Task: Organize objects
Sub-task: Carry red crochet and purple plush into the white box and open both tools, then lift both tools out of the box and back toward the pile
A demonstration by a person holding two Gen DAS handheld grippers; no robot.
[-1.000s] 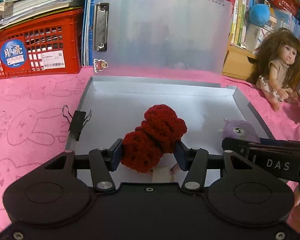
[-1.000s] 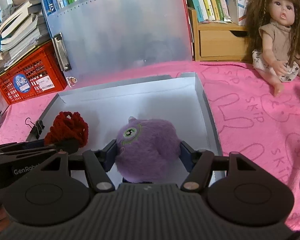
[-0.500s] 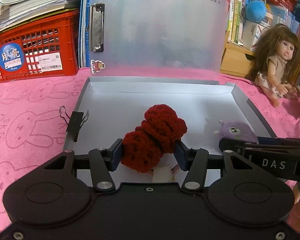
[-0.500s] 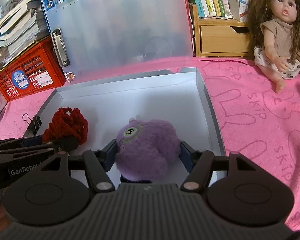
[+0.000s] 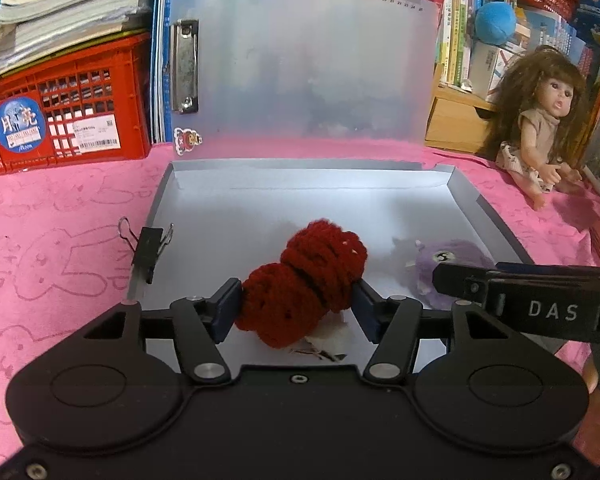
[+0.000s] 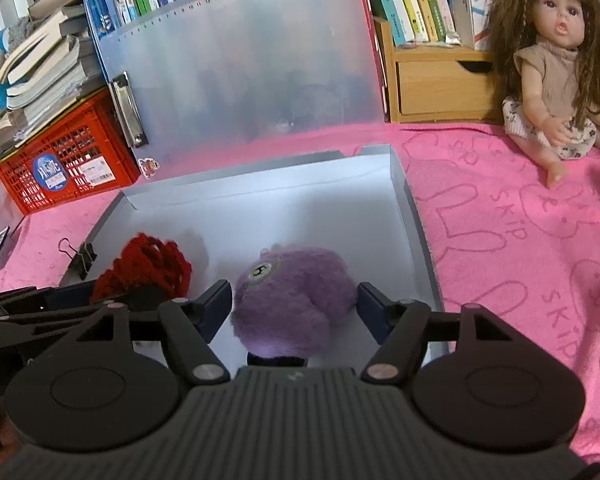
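1. My left gripper [image 5: 296,304] is clamped on the red yarn bundle [image 5: 306,278] over the grey tray [image 5: 488,216]; a binder clip [image 5: 148,246] sits left of my fingers.
2. My right gripper [image 6: 294,308] grips the purple plush monster [image 6: 296,288]; a doll [image 6: 556,64] sits far right.

Left tongs [image 5: 298,306] and right tongs [image 6: 294,306] side by side, each clamped on load.
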